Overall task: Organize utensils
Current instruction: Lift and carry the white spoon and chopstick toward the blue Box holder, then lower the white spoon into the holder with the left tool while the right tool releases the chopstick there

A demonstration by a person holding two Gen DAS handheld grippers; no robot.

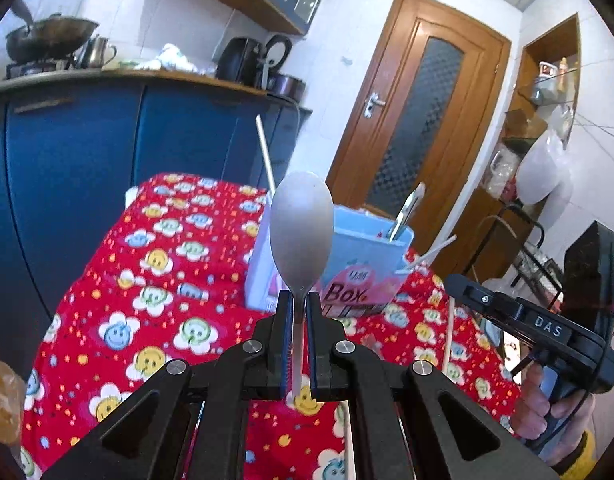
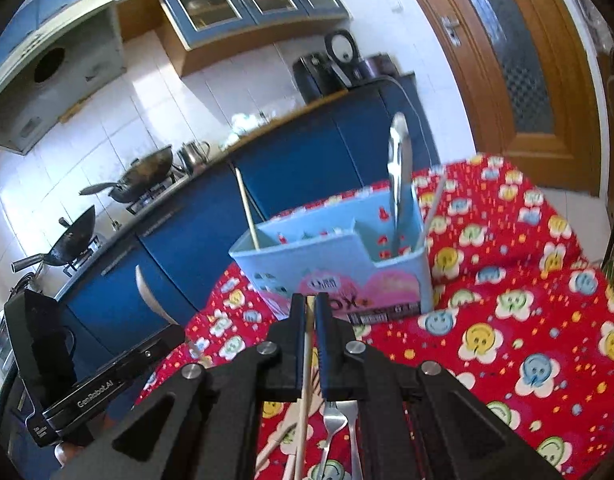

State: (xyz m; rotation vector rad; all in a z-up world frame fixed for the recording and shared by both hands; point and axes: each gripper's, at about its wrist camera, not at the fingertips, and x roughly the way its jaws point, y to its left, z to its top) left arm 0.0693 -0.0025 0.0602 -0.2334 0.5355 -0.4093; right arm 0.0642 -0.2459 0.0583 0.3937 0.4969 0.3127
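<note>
My left gripper [image 1: 299,298] is shut on the handle of a metal spoon [image 1: 301,232], bowl upright, above the table just in front of the light-blue utensil box [image 1: 363,256]. My right gripper [image 2: 310,300] is shut on a wooden chopstick [image 2: 305,380] and is in front of the same box [image 2: 327,256]. The box holds a chopstick [image 2: 247,208] in its left compartment and a metal utensil [image 2: 399,184] plus a thin stick in its right one. Two forks [image 2: 335,420] and more chopsticks lie on the cloth under my right gripper.
The table has a red cloth with smiley flowers [image 1: 155,300]. Blue kitchen cabinets [image 1: 107,152] with woks and a kettle stand behind it. A wooden door [image 1: 419,120] is at the right. The right gripper's body [image 1: 547,328] shows in the left wrist view.
</note>
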